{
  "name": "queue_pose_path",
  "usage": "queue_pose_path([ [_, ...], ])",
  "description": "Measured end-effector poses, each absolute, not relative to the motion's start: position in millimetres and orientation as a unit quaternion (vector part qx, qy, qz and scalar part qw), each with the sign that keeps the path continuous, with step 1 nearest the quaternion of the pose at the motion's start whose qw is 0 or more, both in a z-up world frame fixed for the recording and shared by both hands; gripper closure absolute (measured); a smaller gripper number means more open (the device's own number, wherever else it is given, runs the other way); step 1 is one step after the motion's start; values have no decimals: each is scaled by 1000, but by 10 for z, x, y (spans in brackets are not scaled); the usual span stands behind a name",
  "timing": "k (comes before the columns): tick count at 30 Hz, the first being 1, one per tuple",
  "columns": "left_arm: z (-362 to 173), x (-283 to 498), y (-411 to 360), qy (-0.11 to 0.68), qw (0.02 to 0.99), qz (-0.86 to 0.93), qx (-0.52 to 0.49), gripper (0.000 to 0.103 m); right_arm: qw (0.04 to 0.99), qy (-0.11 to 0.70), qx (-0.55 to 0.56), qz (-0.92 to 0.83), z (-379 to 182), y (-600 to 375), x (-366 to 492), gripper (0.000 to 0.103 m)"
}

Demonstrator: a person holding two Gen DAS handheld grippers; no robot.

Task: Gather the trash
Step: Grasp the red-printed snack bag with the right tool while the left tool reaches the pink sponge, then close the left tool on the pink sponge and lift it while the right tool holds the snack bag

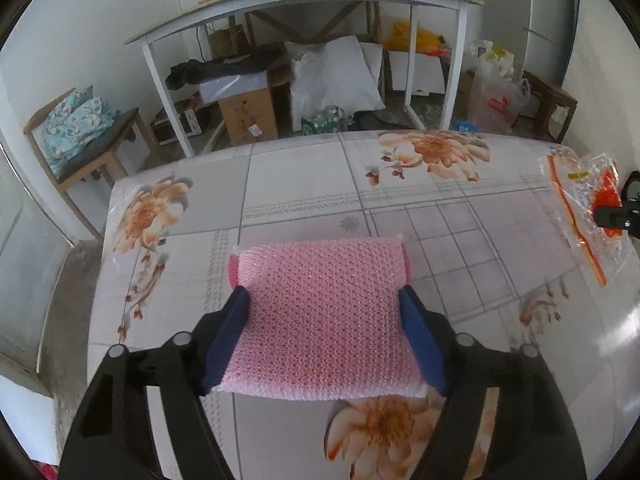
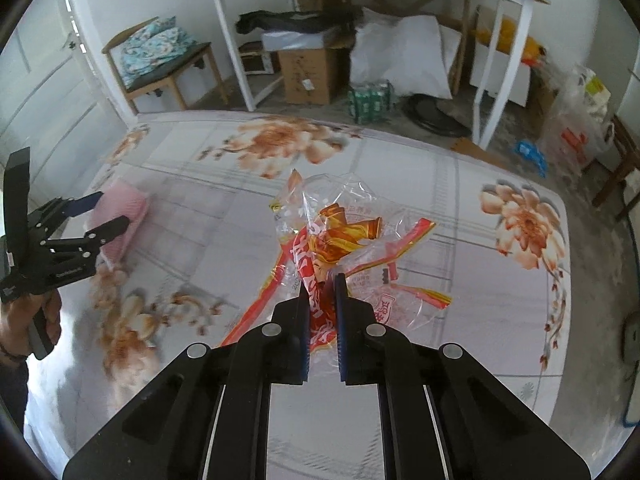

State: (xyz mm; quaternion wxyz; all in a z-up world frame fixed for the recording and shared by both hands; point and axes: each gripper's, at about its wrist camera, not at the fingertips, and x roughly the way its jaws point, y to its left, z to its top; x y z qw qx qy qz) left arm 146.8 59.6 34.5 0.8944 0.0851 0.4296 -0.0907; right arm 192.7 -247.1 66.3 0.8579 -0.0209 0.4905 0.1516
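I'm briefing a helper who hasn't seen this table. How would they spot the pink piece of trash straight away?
Start at the table covered by a glossy cloth with orange flowers. Toward its left end lies a pink bubble-wrap sheet, between the blue pads of the left gripper. Unlike the clear, red-printed plastic bag pinched by the right gripper, it is opaque, bumpy and plain pink.

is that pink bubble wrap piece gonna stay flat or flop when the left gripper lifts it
The pink bubble wrap sheet probably flops: its far end already curls into a roll on the flowered plastic tablecloth. It looks light, thin air-filled film. It likely squashes between the left gripper pads bracketing its edges, so it may buckle rather than slip.
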Motion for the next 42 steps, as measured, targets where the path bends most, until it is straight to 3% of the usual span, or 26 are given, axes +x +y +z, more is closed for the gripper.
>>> queue_pose_path([
  [1,363,1426,617,426,896,-93,83,47,858,489,-22,155,690,-2433,1906,94],
  [2,400,1379,629,419,899,-92,85,73,859,487,-22,158,716,-2397,1881,94],
  [3,434,1358,639,416,901,-87,84,74,859,485,-23,160,734,-2373,1853,94],
  [4,502,1316,671,412,904,-91,73,103,860,483,-23,164,760,-2335,1823,94],
  [12,527,1127,757,434,891,-121,51,101,856,482,-23,185,827,-2131,1644,94],
  [13,564,1045,790,410,903,-113,59,79,856,482,-23,186,832,-2120,1637,94],
  [14,588,987,802,396,910,-105,62,22,856,481,-22,186,834,-2116,1632,94],
  [15,609,941,811,382,917,-94,64,3,856,481,-21,187,830,-2116,1632,94],
  [17,624,904,782,360,924,-108,72,5,856,481,-19,189,814,-2117,1642,94],
  [29,121,1371,477,420,888,-54,179,6,856,480,-3,193,770,-2155,1685,94],
  [31,145,1384,505,417,889,-41,185,24,856,480,-1,194,775,-2157,1691,94],
  [34,186,1372,562,419,888,-52,179,33,857,477,3,196,796,-2159,1684,94],
  [36,239,1319,588,410,891,-53,188,46,857,476,5,198,800,-2153,1665,94],
  [37,273,1290,602,406,892,-51,191,61,857,476,6,199,805,-2145,1661,94],
  [42,457,1106,721,395,902,-67,160,72,856,476,8,203,825,-2077,1616,94],
])
